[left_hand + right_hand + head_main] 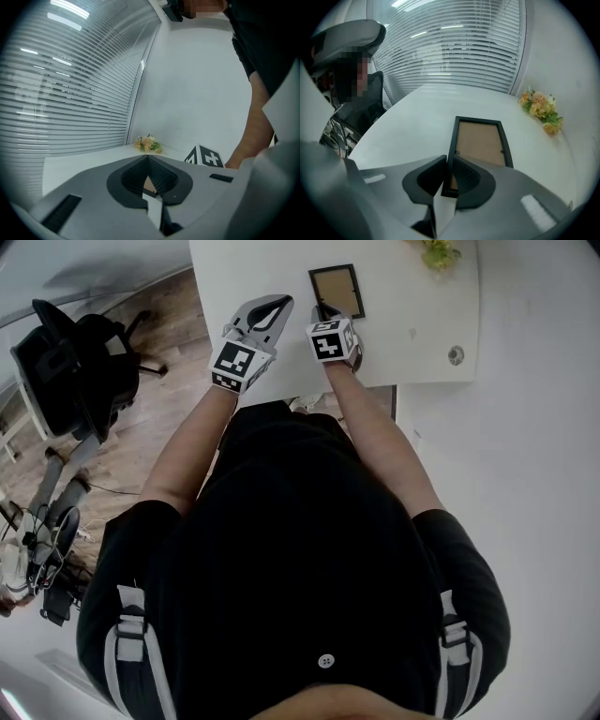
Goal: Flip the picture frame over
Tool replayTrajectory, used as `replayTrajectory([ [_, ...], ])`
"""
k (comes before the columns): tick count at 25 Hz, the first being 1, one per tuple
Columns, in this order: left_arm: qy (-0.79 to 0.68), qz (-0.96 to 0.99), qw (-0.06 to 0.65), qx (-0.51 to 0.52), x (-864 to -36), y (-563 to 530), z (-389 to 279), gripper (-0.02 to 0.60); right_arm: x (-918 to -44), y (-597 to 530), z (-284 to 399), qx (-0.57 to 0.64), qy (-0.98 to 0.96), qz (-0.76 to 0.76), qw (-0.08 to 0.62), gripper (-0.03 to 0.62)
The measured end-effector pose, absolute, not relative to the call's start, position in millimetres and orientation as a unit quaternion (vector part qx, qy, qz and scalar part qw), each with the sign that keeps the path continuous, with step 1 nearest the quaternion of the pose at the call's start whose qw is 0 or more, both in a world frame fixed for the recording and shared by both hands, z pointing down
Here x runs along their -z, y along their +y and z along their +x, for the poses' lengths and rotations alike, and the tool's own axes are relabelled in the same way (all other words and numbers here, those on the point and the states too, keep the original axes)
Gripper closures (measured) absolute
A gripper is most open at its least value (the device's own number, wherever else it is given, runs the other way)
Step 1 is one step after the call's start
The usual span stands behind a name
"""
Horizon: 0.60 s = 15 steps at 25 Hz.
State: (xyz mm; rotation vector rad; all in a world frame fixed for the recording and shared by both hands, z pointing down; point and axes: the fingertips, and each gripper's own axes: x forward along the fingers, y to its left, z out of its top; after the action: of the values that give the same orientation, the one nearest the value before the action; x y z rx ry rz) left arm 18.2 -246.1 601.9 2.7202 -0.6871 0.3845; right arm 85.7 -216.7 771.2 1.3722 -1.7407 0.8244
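Between the right gripper jaws, nearly together, the picture frame is clamped by its left rail.

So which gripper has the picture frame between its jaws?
The right gripper: its jaws clamp the near left rail of the picture frame. The left gripper is beside it, jaws together, holding nothing.
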Motion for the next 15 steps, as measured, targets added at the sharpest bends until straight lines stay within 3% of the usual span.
replayTrajectory([
  [15, -0.249, 0.954, 0.133, -0.101, -568.5, -246.3, 10.7, 0.577, -733.6, -221.2, 86.4, -0.340, -0.691, 0.550, 0.324, 0.543],
])
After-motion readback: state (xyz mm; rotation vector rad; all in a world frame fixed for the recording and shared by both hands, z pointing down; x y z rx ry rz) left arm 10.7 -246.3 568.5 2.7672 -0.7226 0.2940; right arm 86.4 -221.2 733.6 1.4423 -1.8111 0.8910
